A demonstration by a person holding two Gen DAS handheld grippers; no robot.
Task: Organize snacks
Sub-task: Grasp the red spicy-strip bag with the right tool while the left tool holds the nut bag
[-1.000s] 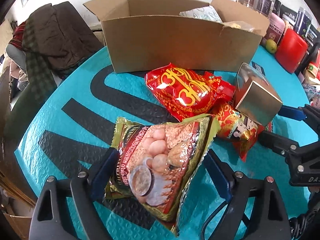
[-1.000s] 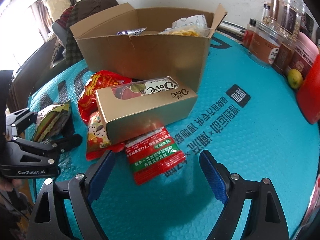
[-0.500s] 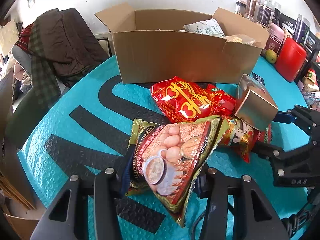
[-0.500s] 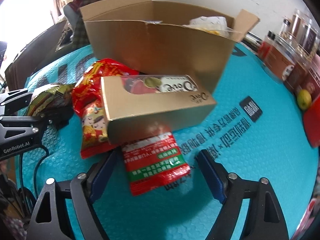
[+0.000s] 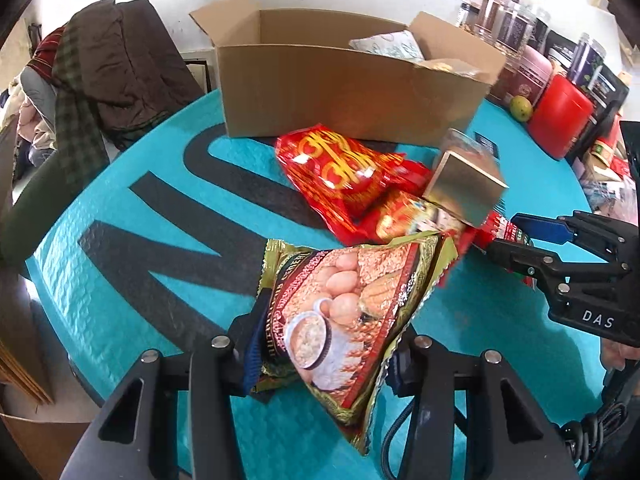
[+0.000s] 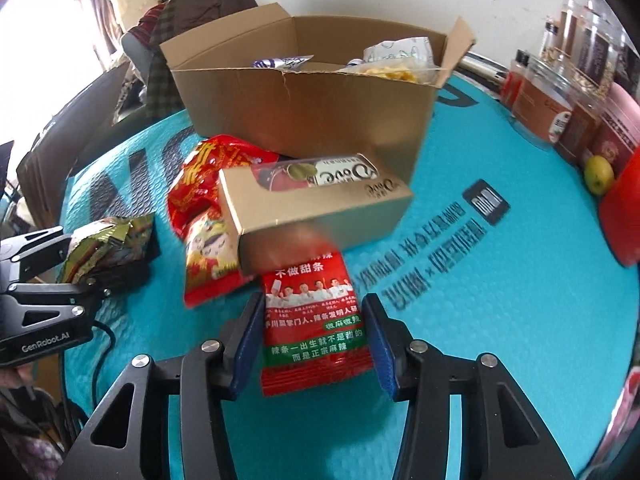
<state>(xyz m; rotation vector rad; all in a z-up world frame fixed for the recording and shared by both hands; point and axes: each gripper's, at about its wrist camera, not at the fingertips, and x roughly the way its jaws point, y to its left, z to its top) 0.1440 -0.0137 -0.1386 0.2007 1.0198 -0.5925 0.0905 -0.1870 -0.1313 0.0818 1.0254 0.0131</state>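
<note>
The cardboard box (image 5: 352, 92) fills the upper centre, partly filled. Since a second ago both grippers have closed in: the left gripper (image 5: 324, 344) clamps the oatmeal bag (image 5: 344, 312) at lower centre, while the right gripper's (image 6: 312, 344) jaws are closing on the red spicy-strip packet (image 6: 316, 324), so both snacks look ready for boxing.

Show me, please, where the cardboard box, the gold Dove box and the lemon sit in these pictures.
Cardboard box (image 6: 304, 116): right wrist view, its front wall.
Gold Dove box (image 6: 320, 216): right wrist view, its long side panel.
Lemon (image 6: 599, 171): right wrist view, middle of the fruit.
</note>
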